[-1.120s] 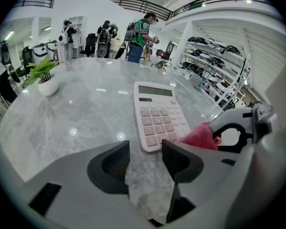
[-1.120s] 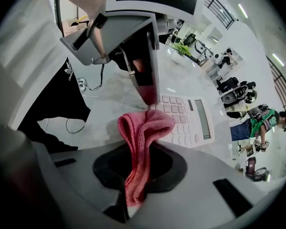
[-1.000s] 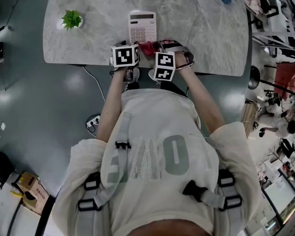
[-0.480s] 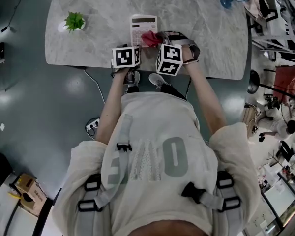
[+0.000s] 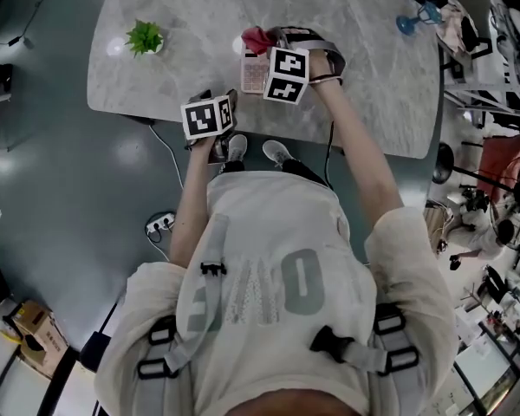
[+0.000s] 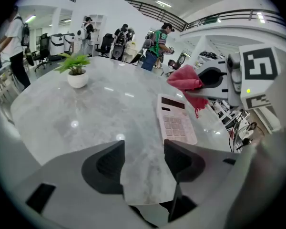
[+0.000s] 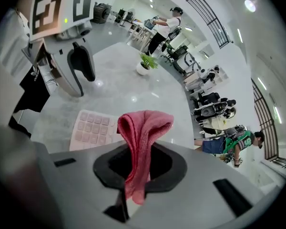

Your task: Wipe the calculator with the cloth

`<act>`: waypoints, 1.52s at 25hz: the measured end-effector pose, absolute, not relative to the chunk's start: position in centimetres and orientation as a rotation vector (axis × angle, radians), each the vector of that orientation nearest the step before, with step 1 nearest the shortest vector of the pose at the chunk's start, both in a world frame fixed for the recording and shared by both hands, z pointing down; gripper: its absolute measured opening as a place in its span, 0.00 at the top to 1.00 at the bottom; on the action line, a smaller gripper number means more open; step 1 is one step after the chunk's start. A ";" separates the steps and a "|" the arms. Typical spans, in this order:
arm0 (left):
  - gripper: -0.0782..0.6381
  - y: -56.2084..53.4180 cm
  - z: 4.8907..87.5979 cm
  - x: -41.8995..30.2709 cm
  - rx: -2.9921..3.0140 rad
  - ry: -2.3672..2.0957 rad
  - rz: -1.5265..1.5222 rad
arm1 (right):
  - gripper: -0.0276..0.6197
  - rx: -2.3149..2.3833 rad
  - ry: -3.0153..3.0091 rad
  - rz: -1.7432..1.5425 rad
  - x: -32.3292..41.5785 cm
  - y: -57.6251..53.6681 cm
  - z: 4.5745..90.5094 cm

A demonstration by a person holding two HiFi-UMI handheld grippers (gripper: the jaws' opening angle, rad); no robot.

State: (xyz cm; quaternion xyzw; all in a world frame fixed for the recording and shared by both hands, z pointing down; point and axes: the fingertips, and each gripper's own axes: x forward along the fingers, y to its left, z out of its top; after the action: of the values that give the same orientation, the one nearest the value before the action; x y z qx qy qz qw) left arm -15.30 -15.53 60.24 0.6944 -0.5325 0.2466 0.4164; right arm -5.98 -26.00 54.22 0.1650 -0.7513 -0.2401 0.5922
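Tabletop: pale grey marble tabletop (image 5: 364,85), rounded, polished and probably slick.
Left tongs: the left tongs (image 6: 144,151) hang over the near edge, off to the left of the work. Their jaws have just been opening wider, with only bare marble between them.
Right tongs: the right tongs (image 7: 139,163) are clamped on the cloth and poised over the calculator.
Calculator: a flat pinkish-white plastic calculator (image 6: 176,123) lies keys up near the near edge. I'd judge it light and rigid, liable to skate under a wipe. The free tongs could steady it by a side edge.
Cloth: a small red woven cloth (image 7: 140,137), pinched mid-fold, with a loop above the jaws and a limp tail below. It is soft and floppy, so the hanging part should do the wiping.
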 end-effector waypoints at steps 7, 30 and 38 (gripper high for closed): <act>0.54 -14.2 60.6 -20.2 1.636 -1.431 0.549 | 0.87 0.332 -1.693 -0.540 -7.6 -26.7 57.7; 0.54 -13.4 61.4 -23.0 1.572 -1.504 0.526 | 0.87 0.243 -1.666 -0.474 -8.6 -23.3 61.1; 0.54 -14.0 60.6 -22.8 1.592 -1.498 0.501 | 0.87 0.190 -1.685 -0.425 -8.8 -20.8 61.1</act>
State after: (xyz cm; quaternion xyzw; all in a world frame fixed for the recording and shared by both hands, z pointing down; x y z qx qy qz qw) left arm -22.78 -14.04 60.56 0.6395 -0.6015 0.2011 0.4344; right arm -8.76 -20.78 61.08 0.0835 -0.7393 -0.1863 0.6417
